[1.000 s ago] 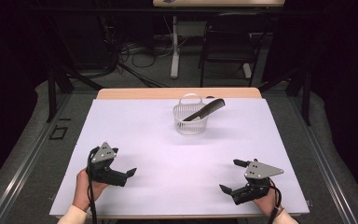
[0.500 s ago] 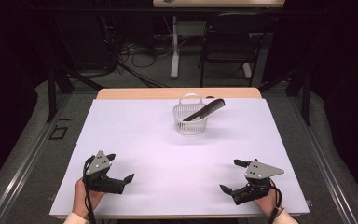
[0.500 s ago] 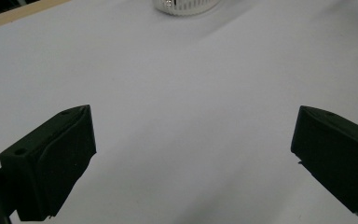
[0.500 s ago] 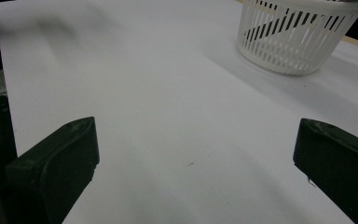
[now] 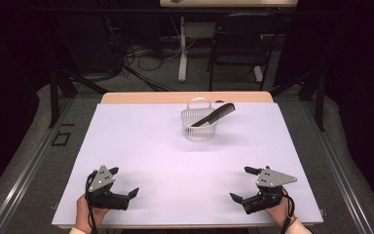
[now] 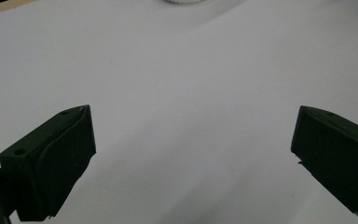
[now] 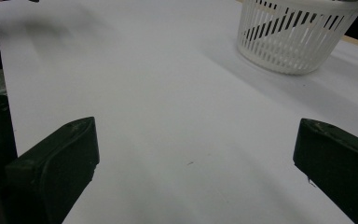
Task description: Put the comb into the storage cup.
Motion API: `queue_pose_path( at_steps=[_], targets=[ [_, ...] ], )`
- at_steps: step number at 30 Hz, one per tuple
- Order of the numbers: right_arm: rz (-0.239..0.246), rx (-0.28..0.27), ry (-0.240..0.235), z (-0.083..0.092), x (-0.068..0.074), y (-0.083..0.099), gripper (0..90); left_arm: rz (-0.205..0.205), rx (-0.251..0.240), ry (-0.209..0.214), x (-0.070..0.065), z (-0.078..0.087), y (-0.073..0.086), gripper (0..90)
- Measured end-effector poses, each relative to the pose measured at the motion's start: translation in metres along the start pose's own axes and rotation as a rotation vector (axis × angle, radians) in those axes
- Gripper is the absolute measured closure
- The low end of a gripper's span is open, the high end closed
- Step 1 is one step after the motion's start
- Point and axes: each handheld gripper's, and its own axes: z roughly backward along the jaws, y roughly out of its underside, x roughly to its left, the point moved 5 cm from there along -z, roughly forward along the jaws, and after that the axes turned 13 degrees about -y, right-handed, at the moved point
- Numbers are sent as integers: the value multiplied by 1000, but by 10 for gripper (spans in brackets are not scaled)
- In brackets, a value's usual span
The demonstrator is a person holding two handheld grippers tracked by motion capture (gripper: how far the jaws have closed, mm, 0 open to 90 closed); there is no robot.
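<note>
- While both hands are sitting at the near edge of the worktop, the left claw and right claw are gaping wide, gripping nothing.
- The comb is leaning in the white basket at the far side, well apart from both, probably parked there.
- Not seeing any readable labels.
</note>
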Motion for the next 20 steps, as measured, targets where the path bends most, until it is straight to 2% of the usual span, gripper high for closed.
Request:
queue_pose_path(
  at_steps=[1, 4, 10, 20],
  targets=[
    [-2, 1, -1, 0, 0, 0, 0, -10, 7, -7, 0, 0, 2, 0],
    [-2, 1, -3, -1, 1, 0, 0, 12, 8, 0, 1, 1, 5, 0],
    [2, 2, -2, -1, 1, 0, 0, 3, 22, -5, -1, 2, 10, 0],
    [6, 0, -6, -1, 1, 0, 0, 22, 9, -1, 2, 3, 9, 0]
  ],
)
